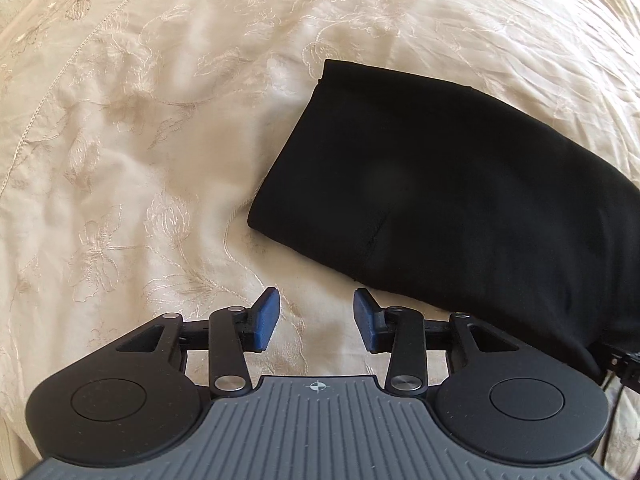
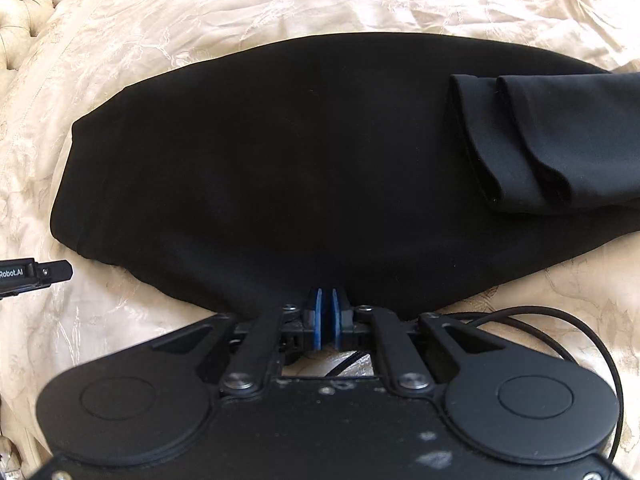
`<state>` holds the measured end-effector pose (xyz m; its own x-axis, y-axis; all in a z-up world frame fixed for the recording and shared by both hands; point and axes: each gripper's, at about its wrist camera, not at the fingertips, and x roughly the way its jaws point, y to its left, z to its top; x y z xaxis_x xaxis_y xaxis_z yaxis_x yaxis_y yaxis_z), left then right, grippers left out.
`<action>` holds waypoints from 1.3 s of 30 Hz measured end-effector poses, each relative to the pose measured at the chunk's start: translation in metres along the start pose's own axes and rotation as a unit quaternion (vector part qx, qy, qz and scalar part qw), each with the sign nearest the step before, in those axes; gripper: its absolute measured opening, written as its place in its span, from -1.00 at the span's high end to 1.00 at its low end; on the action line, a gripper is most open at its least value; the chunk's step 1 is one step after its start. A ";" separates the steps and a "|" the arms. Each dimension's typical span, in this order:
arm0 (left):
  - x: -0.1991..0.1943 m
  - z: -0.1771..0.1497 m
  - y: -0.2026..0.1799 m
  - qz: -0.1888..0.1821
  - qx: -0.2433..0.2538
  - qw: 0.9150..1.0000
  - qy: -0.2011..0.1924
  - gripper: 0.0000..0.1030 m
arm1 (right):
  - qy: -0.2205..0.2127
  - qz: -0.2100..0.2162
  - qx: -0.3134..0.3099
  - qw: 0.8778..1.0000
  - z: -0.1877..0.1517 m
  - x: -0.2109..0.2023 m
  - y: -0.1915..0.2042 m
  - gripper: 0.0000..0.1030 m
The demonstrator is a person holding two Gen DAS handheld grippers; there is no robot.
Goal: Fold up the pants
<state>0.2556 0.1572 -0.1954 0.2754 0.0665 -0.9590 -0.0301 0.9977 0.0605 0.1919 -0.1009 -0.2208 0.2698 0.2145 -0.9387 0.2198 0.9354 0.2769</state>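
Observation:
The black pants point(image 1: 460, 184) lie folded lengthwise on a cream embroidered bedspread point(image 1: 140, 140). In the right wrist view the pants point(image 2: 300, 168) fill the middle, with the two leg cuffs point(image 2: 532, 140) folded back on top at the right. My left gripper point(image 1: 316, 312) is open and empty, just off the pants' near left edge over bare bedspread. My right gripper point(image 2: 327, 300) has its blue pads pressed together at the pants' near edge; whether cloth sits between them is hidden. The left gripper's finger point(image 2: 48, 274) shows at the left edge of the right wrist view.
A tufted cream headboard point(image 2: 28, 4) stands at the far left. A black cable point(image 2: 560, 332) loops over the bedspread point(image 2: 160, 20) to the right of my right gripper. A stitched border line point(image 1: 80, 40) runs across the bedspread at the left.

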 end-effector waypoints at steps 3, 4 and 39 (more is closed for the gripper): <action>0.008 0.005 0.003 -0.016 0.001 1.000 0.008 0.23 | 0.006 0.013 0.029 0.999 0.002 0.003 -0.011 0.91; 0.011 0.006 0.004 -0.017 -0.002 1.000 0.010 0.23 | 0.004 0.017 0.039 0.999 0.003 0.003 -0.015 0.91; 0.018 -0.005 0.059 -0.149 -0.141 0.979 -0.007 -0.17 | 0.044 0.020 0.028 0.998 0.031 0.011 -0.010 0.91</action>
<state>0.2536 0.2175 -0.2110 0.3253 -0.2241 -0.9187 -0.2108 0.9299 -0.3015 0.2221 -0.1167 -0.2274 0.1957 0.2775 -0.9406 0.2630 0.9091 0.3230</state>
